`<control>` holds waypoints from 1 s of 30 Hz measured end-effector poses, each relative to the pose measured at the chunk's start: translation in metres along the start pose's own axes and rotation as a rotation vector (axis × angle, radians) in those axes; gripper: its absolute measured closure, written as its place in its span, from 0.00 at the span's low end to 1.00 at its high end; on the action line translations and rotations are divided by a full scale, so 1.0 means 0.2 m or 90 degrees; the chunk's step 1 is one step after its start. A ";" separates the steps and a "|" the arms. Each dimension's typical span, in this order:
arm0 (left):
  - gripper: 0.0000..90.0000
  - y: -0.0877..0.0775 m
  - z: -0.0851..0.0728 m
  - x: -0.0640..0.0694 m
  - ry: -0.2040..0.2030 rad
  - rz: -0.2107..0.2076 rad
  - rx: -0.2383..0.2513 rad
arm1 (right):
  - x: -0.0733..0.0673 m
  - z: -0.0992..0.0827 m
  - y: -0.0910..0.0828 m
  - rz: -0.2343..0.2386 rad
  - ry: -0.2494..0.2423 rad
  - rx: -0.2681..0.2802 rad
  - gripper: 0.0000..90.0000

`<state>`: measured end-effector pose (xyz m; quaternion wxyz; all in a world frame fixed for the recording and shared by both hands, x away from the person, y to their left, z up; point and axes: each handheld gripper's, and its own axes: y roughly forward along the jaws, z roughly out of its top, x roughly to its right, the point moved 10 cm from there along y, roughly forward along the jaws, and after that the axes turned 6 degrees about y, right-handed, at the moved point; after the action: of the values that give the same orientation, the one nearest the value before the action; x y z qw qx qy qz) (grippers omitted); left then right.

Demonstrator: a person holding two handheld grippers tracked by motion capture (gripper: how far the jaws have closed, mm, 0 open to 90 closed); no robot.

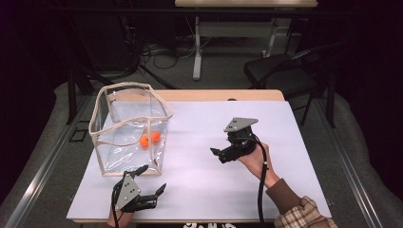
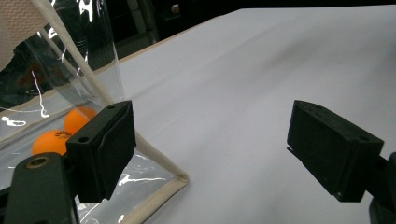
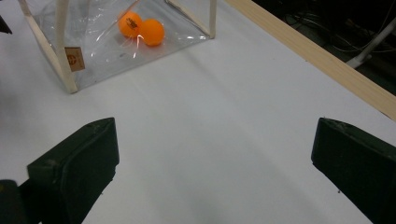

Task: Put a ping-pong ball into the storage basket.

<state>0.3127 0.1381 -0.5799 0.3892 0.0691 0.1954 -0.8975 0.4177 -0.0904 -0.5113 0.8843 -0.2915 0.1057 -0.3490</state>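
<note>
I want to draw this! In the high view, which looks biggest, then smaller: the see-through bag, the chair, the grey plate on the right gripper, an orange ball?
1. Clear bag
2. Black chair, though it stands farther back, so it may really be bigger
3. Grey plate on the right gripper
4. Orange ball; its neighbour looks alike

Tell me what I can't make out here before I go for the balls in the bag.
- Print on the orange balls: too small in the right gripper view; the left tool hides part of them in its own view.
- Small label on the clear bag: text too small.
- Left hand: cut off by the high view's bottom edge.
</note>
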 end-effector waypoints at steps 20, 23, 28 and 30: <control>0.17 0.00 0.00 0.00 0.000 0.002 -0.001 | -0.02 -0.18 -0.06 -0.011 0.011 0.015 0.02; 0.17 0.00 0.00 0.00 0.000 0.002 -0.001 | -0.02 -0.21 -0.07 -0.014 0.014 0.016 0.02; 0.17 0.00 0.00 0.00 0.000 0.001 -0.002 | -0.01 -0.26 -0.08 -0.021 0.020 0.020 0.02; 0.17 0.00 0.00 0.00 0.000 0.001 -0.002 | -0.01 -0.28 -0.09 -0.026 0.022 0.019 0.02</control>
<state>0.3129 0.1388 -0.5802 0.3903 0.0690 0.1967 -0.8968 0.3851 -0.1246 -0.5468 0.8794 -0.2743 0.1096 -0.3733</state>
